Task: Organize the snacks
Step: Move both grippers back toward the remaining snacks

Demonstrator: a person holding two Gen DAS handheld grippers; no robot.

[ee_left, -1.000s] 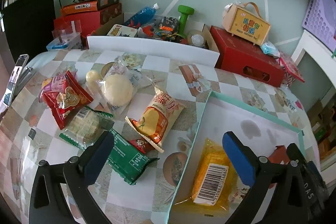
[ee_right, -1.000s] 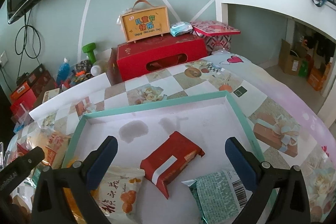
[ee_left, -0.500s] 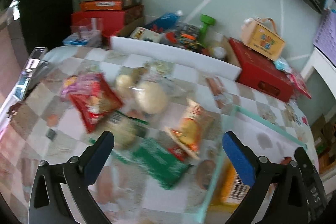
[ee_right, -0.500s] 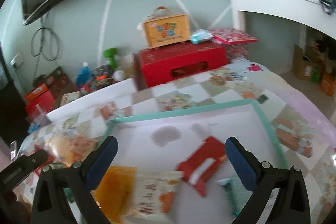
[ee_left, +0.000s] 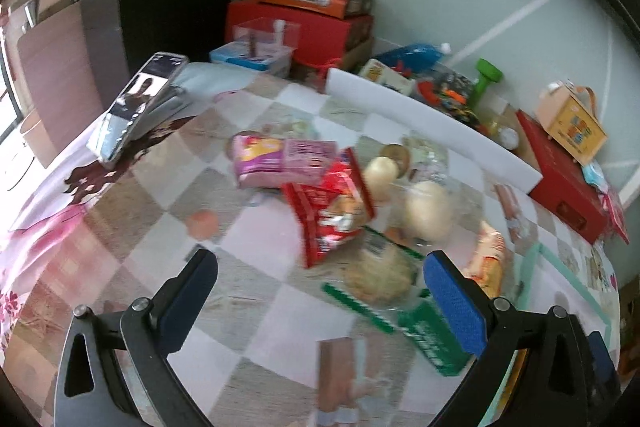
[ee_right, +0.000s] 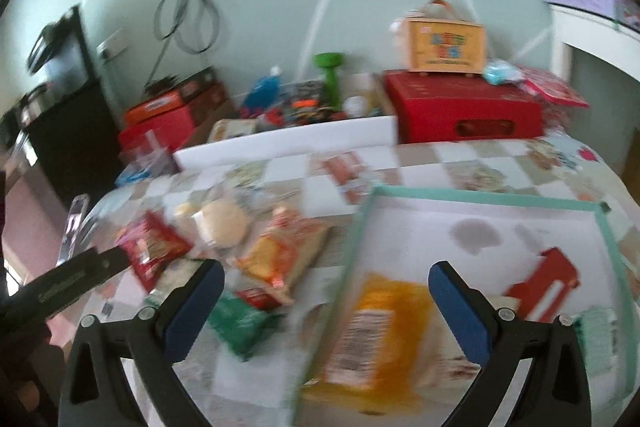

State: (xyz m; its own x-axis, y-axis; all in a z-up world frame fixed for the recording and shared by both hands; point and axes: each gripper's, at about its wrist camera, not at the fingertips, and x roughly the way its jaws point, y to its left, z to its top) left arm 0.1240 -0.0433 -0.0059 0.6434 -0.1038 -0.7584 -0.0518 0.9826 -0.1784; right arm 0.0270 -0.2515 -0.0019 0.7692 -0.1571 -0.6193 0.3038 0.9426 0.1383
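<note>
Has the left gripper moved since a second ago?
Yes. The left gripper has swung left: the teal-rimmed tray, then between its fingers, now sits at the view's right edge, and a propped phone fills the left.

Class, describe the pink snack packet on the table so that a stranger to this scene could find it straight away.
Start at the checked tablecloth in the left wrist view and find the loose heap of snacks in its middle. The pink plastic snack packet lies at the heap's far left edge, partly under the red foil snack bag. It is the only pink wrapper there; its neighbours are red, green, orange or clear.
</note>
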